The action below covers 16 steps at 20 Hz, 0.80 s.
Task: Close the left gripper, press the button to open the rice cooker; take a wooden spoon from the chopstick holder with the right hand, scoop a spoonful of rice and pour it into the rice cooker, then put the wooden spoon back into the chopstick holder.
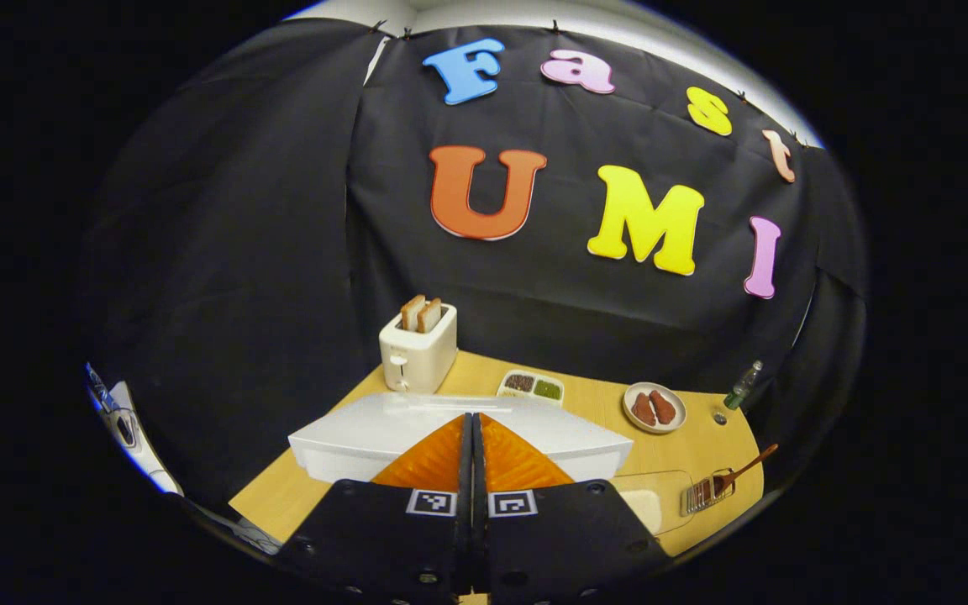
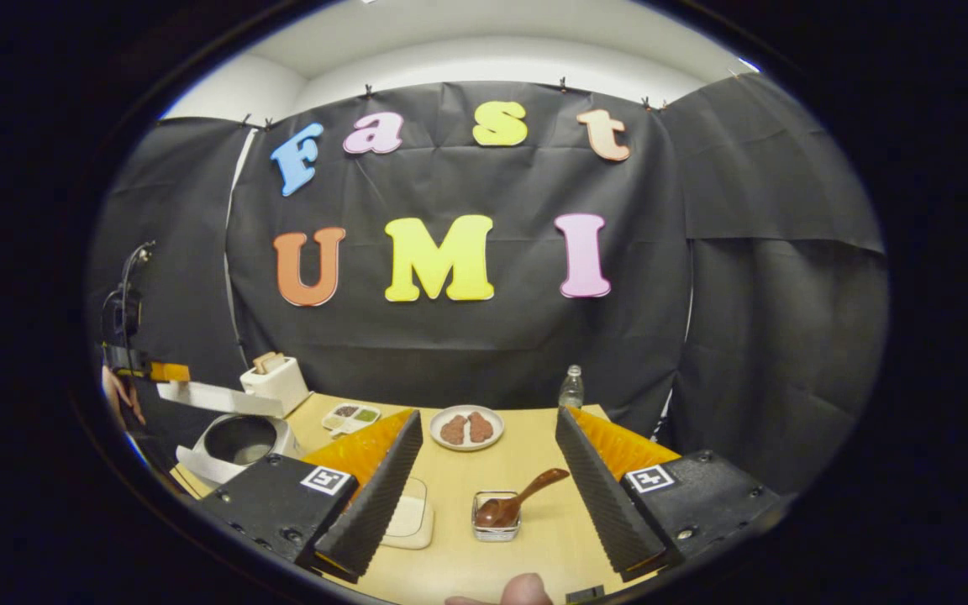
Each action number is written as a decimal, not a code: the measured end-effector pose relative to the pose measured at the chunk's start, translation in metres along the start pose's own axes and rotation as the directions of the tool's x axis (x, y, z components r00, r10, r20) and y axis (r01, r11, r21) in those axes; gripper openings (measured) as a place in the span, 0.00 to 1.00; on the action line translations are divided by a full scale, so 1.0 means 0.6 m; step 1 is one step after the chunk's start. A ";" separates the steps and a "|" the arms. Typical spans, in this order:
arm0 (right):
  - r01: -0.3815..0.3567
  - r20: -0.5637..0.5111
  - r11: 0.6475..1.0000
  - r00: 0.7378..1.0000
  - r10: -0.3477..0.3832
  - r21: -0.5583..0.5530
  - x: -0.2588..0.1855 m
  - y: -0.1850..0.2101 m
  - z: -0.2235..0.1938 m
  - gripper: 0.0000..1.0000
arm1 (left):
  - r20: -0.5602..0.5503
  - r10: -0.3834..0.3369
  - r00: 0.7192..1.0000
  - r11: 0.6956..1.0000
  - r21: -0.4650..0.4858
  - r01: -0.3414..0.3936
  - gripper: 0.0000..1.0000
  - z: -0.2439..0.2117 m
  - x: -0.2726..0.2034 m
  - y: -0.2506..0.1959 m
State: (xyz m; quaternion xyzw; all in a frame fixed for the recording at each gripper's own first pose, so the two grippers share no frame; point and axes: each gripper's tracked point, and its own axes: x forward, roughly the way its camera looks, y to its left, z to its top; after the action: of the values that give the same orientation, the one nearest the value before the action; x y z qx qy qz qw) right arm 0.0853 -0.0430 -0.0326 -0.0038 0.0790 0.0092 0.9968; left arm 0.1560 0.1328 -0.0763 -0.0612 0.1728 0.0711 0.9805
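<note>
left gripper [image 1: 473, 433]: fingers clenched together with nothing between them, low centre of the left gripper view, just over the cooker's lid; pressed into one blunt tip, likely for the button.
rice cooker [image 2: 236, 437]: far left of the right gripper view, white glossy shell, flat lid [image 1: 417, 420] raised, round dark pot exposed; the opening step looks done.
right gripper [image 2: 488, 483]: fingers released and spread wide, ribbed inner faces, framing the spoon as if lining up a grasp.
wooden spoon [image 2: 518, 502]: lower centre, smooth brown, bowl down in the holder, handle slanting to upper right.
chopstick holder [image 2: 497, 517]: small clear square cup on the pale wood counter [image 2: 484, 555].
</note>
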 end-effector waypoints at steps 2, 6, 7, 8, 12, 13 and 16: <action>0.015 0.004 1.000 1.000 -0.015 -0.001 -0.004 -0.013 0.002 1.00 | 0.059 -0.003 0.998 1.000 0.001 0.003 0.01 0.033 0.010 -0.006; 0.035 0.018 0.999 0.999 -0.035 0.005 -0.019 -0.034 0.011 1.00 | 0.153 -0.001 0.988 0.998 0.065 -0.009 0.06 0.086 -0.007 -0.007; 0.038 0.021 0.999 0.999 -0.039 0.007 -0.020 -0.039 0.011 1.00 | 0.179 -0.009 0.984 0.998 0.062 -0.003 0.06 0.099 -0.018 -0.012; 0.041 0.018 0.999 0.999 -0.041 0.007 -0.020 -0.042 0.006 1.00 | 0.199 -0.012 0.980 0.999 0.053 0.001 0.14 0.109 -0.021 -0.019; 0.045 0.011 0.999 0.999 -0.045 0.012 -0.024 -0.055 -0.002 1.00 | 0.274 -0.017 0.962 0.998 0.066 -0.001 0.27 0.132 -0.064 -0.036; 0.044 0.011 0.999 0.999 -0.044 0.012 -0.025 -0.059 -0.004 1.00 | 0.283 -0.020 0.959 0.997 0.074 -0.001 0.37 0.136 -0.074 -0.042; 0.044 0.004 0.999 0.999 -0.044 0.010 -0.023 -0.070 -0.017 1.00 | 0.304 -0.013 0.953 0.997 0.079 -0.012 0.69 0.140 -0.107 -0.048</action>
State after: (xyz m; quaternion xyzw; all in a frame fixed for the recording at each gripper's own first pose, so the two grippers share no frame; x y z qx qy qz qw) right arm 0.0706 -0.0854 -0.0400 -0.0006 0.0770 -0.0131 0.9969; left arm 0.1287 0.1090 0.0273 -0.0101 0.0225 0.0723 0.9971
